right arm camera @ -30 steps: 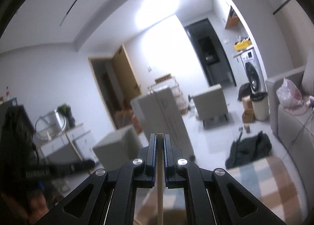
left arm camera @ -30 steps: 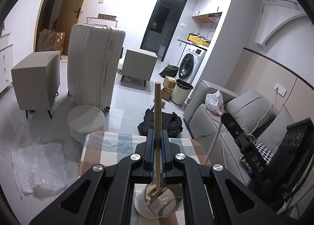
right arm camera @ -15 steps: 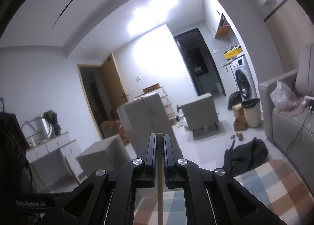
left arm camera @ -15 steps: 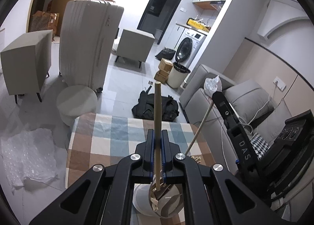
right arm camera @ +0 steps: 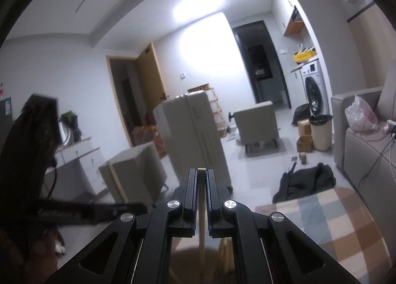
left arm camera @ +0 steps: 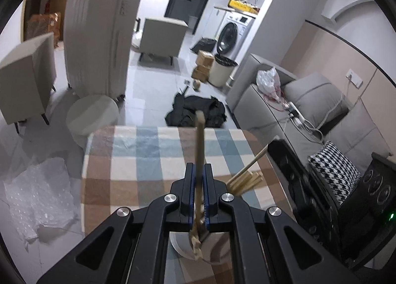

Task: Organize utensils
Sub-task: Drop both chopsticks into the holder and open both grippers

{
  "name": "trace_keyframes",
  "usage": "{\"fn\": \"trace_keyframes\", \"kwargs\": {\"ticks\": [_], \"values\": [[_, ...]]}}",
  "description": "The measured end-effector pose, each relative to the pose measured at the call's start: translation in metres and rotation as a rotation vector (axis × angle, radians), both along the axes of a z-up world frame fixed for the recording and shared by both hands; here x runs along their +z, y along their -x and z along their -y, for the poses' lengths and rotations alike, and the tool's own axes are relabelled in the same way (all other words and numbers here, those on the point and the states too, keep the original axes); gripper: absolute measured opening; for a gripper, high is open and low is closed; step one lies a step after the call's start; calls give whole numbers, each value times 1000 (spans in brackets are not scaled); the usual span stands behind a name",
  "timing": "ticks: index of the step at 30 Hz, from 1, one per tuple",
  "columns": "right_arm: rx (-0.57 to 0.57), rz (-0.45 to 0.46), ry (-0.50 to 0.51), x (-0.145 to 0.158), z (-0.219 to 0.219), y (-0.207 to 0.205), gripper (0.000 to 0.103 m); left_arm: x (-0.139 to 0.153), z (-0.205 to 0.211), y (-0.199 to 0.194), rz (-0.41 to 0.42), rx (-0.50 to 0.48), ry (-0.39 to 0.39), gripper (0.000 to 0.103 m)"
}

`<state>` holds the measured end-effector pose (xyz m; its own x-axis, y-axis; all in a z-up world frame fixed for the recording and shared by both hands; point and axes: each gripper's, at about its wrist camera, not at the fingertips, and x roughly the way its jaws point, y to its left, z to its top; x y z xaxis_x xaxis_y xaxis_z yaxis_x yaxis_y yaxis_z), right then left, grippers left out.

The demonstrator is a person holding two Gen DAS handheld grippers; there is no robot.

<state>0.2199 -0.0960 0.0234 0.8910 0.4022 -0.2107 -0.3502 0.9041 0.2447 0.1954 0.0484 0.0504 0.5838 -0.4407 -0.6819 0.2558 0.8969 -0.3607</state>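
Left hand-held gripper (left arm camera: 198,185) clamped tight on one wooden chopstick (left arm camera: 199,145), lower end dipping into white holder cup (left arm camera: 217,247) at near edge of checked counter (left arm camera: 138,160); chopstick not yet released, other sticks seem already inside cup.

Right hand-held gripper (right arm camera: 202,191) nearly closed, pinching second chopstick (right arm camera: 202,229), end hanging toward counter's near edge; not yet placed.

Loose bundle of chopsticks (left arm camera: 247,181) lies near counter's right edge, several, exact count unclear.

Judgement: mid-task; two in hand, bundle left.

Count: grippers two, held chopsticks two, cup one.

Left gripper (left arm camera: 198,180) and right gripper (right arm camera: 202,185) clamped.
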Motion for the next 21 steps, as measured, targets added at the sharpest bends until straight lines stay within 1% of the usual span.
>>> {"fn": "trace_keyframes", "kwargs": {"ticks": [2,4,5,6,8,9,10,11,12,13,14,15,17,18,20,21], "values": [[12,-26,27,-2,1,7,7,-4,2,-1,-49,-42,11,1],[12,-48,43,-4,4,14,7,-2,4,3,-38,-59,-9,1],[12,-61,40,-6,8,19,8,-2,6,4,-45,-76,-12,3],[9,-76,41,-8,9,24,8,-3,7,4,-74,-100,4,4],[21,-110,43,-12,13,31,8,-5,5,6,-108,-99,26,5],[23,-117,47,-13,14,35,8,-3,3,7,-110,-93,27,7],[28,-124,55,-13,15,40,9,-2,2,10,-105,-90,28,15],[31,-134,59,-13,16,43,13,1,0,13,-96,-84,28,28],[35,-144,57,-13,17,46,16,4,-2,19,-77,-77,31,35],[37,-151,49,-11,20,51,26,6,-3,23,-62,-69,28,44],[35,-151,44,-9,21,55,34,8,-5,28,-45,-59,23,45],[31,-149,42,-7,22,60,36,10,-6,34,-29,-56,22,46],[37,-148,55,-2,25,70,43,13,-6,41,-16,-46,7,54],[43,-146,62,1,25,75,46,14,-7,46,-3,-30,-7,56],[47,-137,75,7,25,85,61,16,-6,55,22,-2,-37,57],[44,-131,77,12,26,90,63,17,-7,63,36,15,-53,58]]}}
